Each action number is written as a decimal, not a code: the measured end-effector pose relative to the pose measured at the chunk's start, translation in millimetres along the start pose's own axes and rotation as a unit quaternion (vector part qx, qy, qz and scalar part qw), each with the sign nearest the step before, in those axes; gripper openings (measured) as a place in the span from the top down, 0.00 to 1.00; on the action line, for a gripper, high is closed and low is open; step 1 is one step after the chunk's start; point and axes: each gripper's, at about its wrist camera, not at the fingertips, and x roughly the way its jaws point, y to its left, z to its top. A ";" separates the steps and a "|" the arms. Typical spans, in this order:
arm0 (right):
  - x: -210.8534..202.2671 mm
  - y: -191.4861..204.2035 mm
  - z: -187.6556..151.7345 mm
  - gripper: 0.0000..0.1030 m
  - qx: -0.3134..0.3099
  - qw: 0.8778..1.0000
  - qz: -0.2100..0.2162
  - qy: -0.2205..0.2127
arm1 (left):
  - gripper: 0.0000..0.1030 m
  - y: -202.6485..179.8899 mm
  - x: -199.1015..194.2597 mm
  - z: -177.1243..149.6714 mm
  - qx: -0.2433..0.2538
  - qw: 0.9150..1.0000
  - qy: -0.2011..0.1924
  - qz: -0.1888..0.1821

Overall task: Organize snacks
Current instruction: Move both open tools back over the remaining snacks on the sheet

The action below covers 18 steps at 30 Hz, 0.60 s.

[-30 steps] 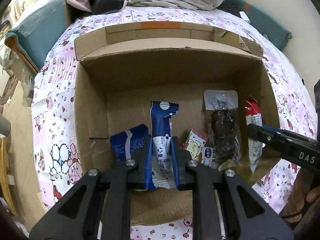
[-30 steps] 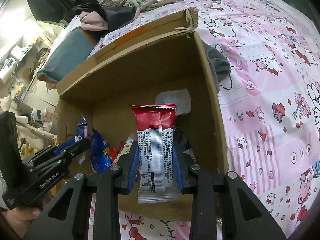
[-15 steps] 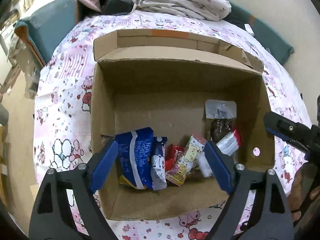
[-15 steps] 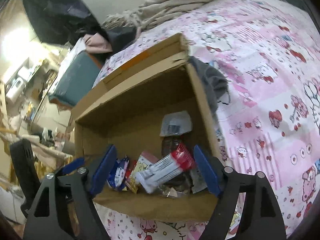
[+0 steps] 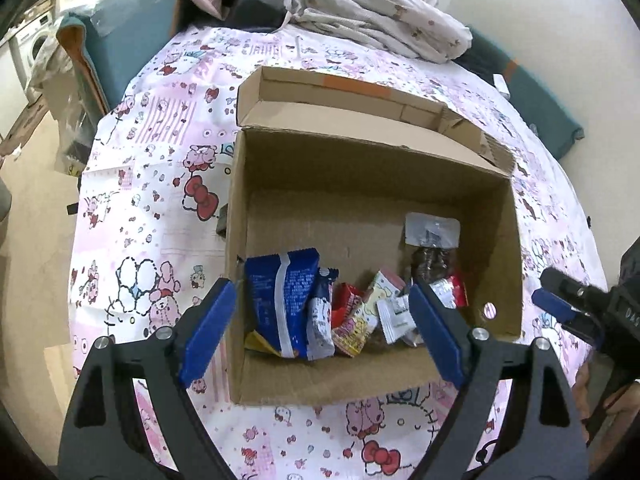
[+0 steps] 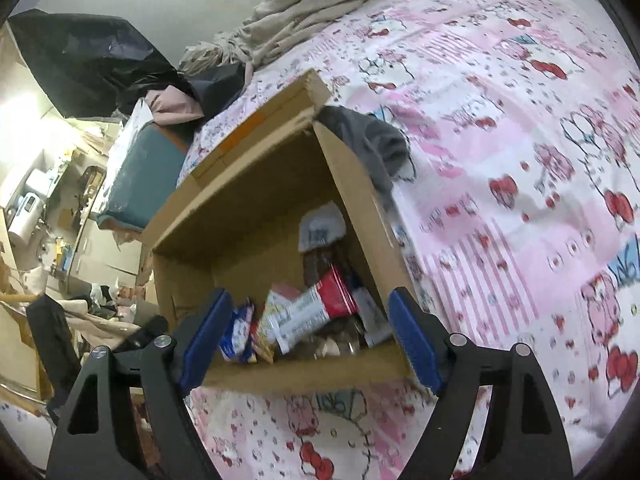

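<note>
An open cardboard box stands on a pink Hello Kitty bed sheet. Inside lie several snack packets: a blue bag, a small blue-white packet, a red and white bar and a dark packet with a white header. My left gripper is open and empty above the box's near edge. My right gripper is open and empty above the box's near side; it also shows at the right edge of the left wrist view.
The bed sheet spreads around the box. A bundle of crumpled bedding lies at the far end. A grey cloth lies by the box's right wall. A teal seat stands at the far left.
Both grippers have opened and dropped their packets into the box: the left a blue-white one, the right a red and white bar. Both have pulled back and up from the box.
</note>
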 end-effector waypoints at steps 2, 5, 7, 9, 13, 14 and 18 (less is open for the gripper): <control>-3.8 -2.1 -10.6 0.17 0.006 1.000 -0.007 0.006 | 0.16 2.6 -8.5 -3.1 0.000 1.000 -0.001 0.000; -4.7 -3.6 -34.2 0.14 0.011 1.000 -0.013 0.024 | 0.16 13.5 -23.2 -12.7 -0.013 1.000 0.002 0.004; -1.4 1.3 -44.5 0.09 -0.004 0.999 -0.022 0.033 | 0.17 24.6 -34.0 -23.6 -0.027 1.000 0.011 0.010; 7.5 7.8 -55.3 0.05 -0.029 0.998 -0.047 0.042 | 0.17 31.5 -43.3 -33.0 -0.030 0.999 0.017 0.018; 50.9 17.5 -66.2 0.05 -0.069 0.989 -0.094 0.093 | 0.17 39.6 -67.5 -48.7 -0.029 0.999 0.006 0.024; 63.8 22.1 -66.9 0.05 -0.088 0.985 -0.112 0.101 | 0.17 41.4 -72.4 -51.6 -0.031 0.999 0.002 0.022; 108.4 39.5 -73.9 0.05 -0.163 0.967 -0.157 0.118 | 0.17 52.0 -80.4 -58.7 -0.063 0.998 0.002 0.004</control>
